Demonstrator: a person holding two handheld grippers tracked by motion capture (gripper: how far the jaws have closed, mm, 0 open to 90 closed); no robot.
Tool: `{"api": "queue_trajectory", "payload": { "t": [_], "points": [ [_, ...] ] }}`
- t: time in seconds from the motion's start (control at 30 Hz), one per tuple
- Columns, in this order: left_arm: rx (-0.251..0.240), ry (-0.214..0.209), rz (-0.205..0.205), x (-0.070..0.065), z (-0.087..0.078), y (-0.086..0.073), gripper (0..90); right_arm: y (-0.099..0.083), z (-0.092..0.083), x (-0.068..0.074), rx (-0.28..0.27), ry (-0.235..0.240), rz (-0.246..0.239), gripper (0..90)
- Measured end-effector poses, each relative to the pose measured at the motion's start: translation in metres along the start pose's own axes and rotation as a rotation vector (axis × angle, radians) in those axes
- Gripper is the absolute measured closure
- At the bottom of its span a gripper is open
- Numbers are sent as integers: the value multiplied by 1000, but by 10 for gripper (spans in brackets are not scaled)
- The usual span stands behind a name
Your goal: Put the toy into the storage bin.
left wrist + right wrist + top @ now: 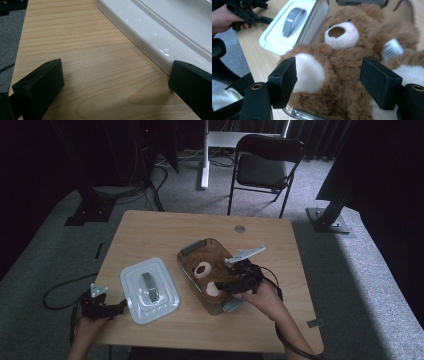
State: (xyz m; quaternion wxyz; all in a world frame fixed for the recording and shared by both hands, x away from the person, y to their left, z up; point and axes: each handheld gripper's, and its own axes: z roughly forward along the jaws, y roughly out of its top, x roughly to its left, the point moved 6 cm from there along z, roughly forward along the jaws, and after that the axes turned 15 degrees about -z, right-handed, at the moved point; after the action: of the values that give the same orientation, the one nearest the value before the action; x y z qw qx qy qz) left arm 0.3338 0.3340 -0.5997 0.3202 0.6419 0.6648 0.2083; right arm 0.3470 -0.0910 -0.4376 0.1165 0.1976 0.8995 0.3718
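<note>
A brown teddy bear (202,270) with a white muzzle and white paws lies on its back in a clear container (196,247) at the table's middle. My right gripper (225,287) hangs over the container's near end, open. In the right gripper view the bear (342,57) lies just beyond the jaws of my right gripper (329,80), which straddle its lower body beside a white paw without pressing. The container's white lid (149,290) with a grey handle lies flat to the left. My left gripper (120,306) rests open at the lid's near left corner; its jaws (115,85) frame bare wood beside the lid's rim (160,30).
The wooden table (150,230) has bare room at the back and along the front edge. A small round grommet (239,228) sits near the far edge. A black folding chair (267,162) stands on the carpet beyond the table. Cables trail off the left side.
</note>
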Motion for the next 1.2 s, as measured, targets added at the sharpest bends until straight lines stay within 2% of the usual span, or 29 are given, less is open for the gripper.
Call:
{"api": "queue_trajectory", "payload": {
  "t": [0.17, 0.3, 0.4, 0.57, 0.63, 0.8, 0.9, 1.0, 1.07, 1.13, 1.2],
  "points": [
    [-2, 0, 0, 0, 0, 0, 6, -2, 25, 5, 62, 21, -28, 296],
    [-2, 0, 0, 0, 0, 0, 6, 0, 38, -2, 92, 5, -24, 297],
    [-2, 0, 0, 0, 0, 0, 6, -2, 56, -1, 167, 1, -44, 296],
    [-2, 0, 1, 0, 0, 0, 6, 2, 77, 6, 302, -62, -129, 290],
    [-2, 0, 1, 0, 0, 0, 6, 3, 82, 7, 326, -81, -147, 289],
    [-2, 0, 1, 0, 0, 0, 6, 2, 80, 8, 297, -94, -148, 284],
    [-2, 0, 1, 0, 0, 0, 6, 3, 73, 7, 250, -82, -129, 283],
    [-2, 0, 0, 0, 0, 0, 6, 7, 58, 7, 183, -32, -86, 286],
    [0, 0, 1, 0, 0, 0, 6, 10, 45, 6, 132, -14, -74, 287],
    [0, -1, 0, 0, 0, 0, 6, 15, 31, 4, 80, -12, -69, 289],
    [0, 0, -1, 0, 0, 0, 6, 18, 15, -1, 33, -34, -67, 298]
  ]
}}
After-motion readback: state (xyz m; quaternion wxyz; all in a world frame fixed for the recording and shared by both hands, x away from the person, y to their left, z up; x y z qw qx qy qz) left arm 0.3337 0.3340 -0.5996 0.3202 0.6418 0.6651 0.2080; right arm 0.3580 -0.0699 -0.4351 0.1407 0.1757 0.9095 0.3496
